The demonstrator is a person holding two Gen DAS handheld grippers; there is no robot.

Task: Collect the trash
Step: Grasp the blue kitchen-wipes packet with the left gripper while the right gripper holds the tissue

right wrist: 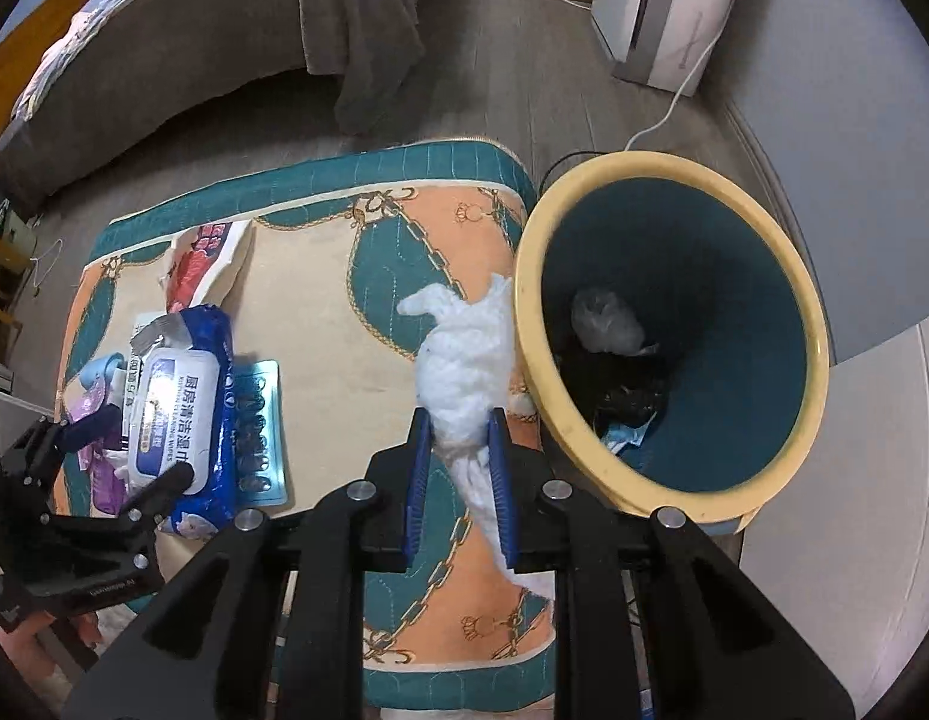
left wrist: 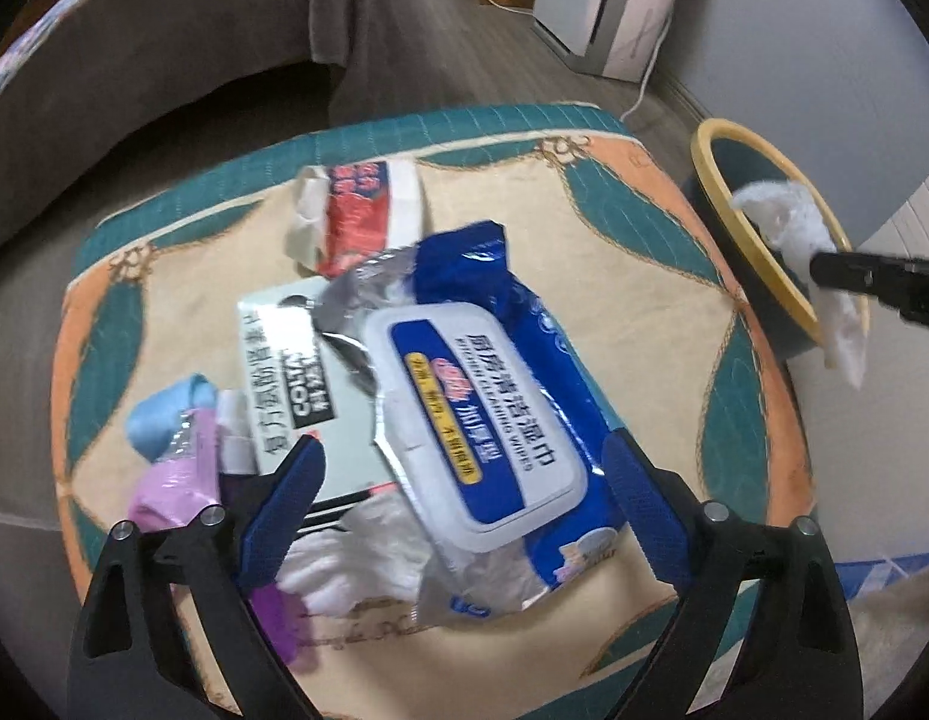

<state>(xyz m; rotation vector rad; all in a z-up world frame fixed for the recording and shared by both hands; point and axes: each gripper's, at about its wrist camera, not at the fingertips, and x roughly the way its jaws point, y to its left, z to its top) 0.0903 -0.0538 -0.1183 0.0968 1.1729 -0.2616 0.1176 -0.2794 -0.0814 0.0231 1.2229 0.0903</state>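
At frame centre the right gripper (right wrist: 459, 420) pinches a crumpled white tissue (right wrist: 464, 354) beside the yellow-rimmed teal bin (right wrist: 584, 420), while the left gripper (left wrist: 464, 456) gapes wide around the blue wet-wipes pack (left wrist: 494, 396).

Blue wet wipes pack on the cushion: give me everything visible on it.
The wet wipes pack is a soft blue plastic pouch with a white hard flip lid, shut, carrying a blue label with Chinese text and "cleaning wipes". Its silvery end is torn open and crumpled. It lies flat on the patterned cushion, overlapping a white medicine box, with a white tissue at its near end. In the right wrist view a blister sheet lies alongside. The open left gripper straddles it without gripping.
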